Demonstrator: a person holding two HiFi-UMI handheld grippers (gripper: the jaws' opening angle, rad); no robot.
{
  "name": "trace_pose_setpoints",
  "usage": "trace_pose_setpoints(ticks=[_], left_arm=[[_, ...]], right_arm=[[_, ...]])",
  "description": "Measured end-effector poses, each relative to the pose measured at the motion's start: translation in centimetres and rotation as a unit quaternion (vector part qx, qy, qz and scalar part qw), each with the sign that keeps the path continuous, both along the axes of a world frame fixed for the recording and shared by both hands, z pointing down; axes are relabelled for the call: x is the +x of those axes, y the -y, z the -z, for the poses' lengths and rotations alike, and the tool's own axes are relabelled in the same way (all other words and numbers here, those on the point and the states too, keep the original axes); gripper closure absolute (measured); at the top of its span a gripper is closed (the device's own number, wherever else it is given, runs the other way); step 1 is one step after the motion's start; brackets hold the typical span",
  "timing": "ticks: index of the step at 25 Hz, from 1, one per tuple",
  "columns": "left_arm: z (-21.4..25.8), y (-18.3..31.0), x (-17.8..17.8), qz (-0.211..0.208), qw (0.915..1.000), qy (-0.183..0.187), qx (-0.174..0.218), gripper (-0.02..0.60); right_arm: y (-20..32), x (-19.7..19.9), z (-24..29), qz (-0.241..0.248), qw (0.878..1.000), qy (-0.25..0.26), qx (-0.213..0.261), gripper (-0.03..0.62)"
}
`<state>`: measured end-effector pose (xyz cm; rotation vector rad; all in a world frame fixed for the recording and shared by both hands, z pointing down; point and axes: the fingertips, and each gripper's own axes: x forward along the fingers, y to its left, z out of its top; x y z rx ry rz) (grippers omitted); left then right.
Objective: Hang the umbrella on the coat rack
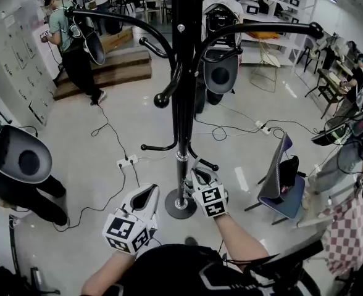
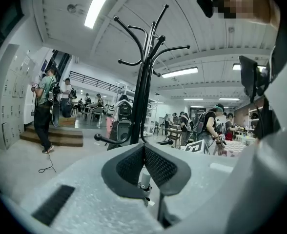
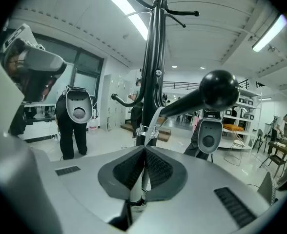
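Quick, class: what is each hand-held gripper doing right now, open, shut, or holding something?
Left hand-held gripper: shut, nothing seen between its jaws.
Right hand-held gripper: shut on a thin pale grey strap.

Person in a green shirt (image 1: 60,23) beside grey wall lockers (image 1: 15,60), wooden steps (image 1: 116,66), black cables (image 1: 109,128) trailing to a white power strip (image 1: 127,161) — blue folding chair (image 1: 283,199), white shelving (image 1: 273,2), checked tablecloth (image 1: 351,227) at the right edge.
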<state>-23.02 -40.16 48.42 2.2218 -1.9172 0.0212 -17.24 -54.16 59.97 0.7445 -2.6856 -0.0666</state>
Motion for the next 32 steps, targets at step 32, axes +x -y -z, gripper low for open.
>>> trace_pose_setpoints(ticks=[32], left_arm=[[5.8, -30.9, 3.0, -0.042, 0.9989, -0.016, -0.011, 0.571]], right_arm=[[-28.9, 4.5, 7.1, -0.064, 0.998, 0.002, 0.022, 0.583]])
